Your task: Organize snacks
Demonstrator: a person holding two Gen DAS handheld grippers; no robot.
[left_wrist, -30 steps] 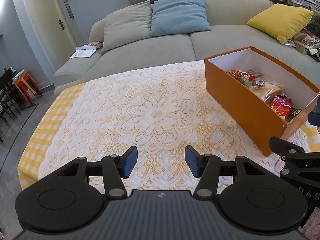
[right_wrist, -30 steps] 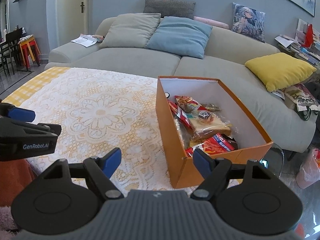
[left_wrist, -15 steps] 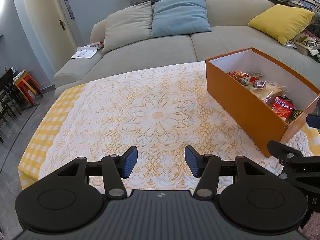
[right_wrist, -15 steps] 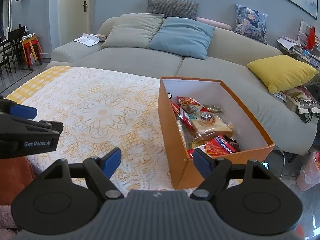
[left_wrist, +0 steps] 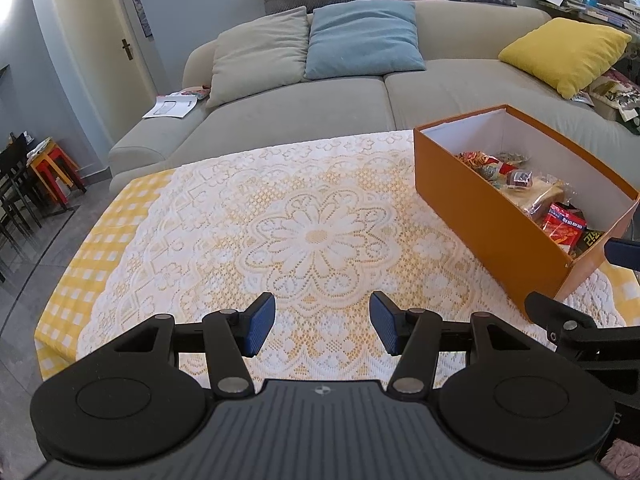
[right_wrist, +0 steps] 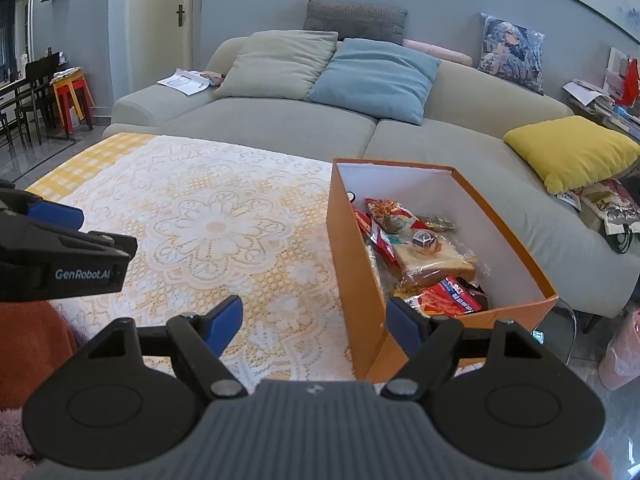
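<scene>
While both jaws gape empty — left gripper (left_wrist: 322, 330) over bare lace tablecloth (left_wrist: 248, 216), right gripper (right_wrist: 314, 322) near orange box (right_wrist: 356, 264).

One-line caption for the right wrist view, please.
Open right hand-held gripper above a lace-covered table, facing an orange box filled with snacks; sofa behind.

Your box (right_wrist: 356, 276) stands on the table (left_wrist: 280, 240) at its right end, with the snack packets (right_wrist: 420, 256) lying inside it. Behind the table runs the sofa (left_wrist: 320, 104), cushions (left_wrist: 360, 40) on it. Stools (left_wrist: 56, 168) stand off to the far left.
</scene>
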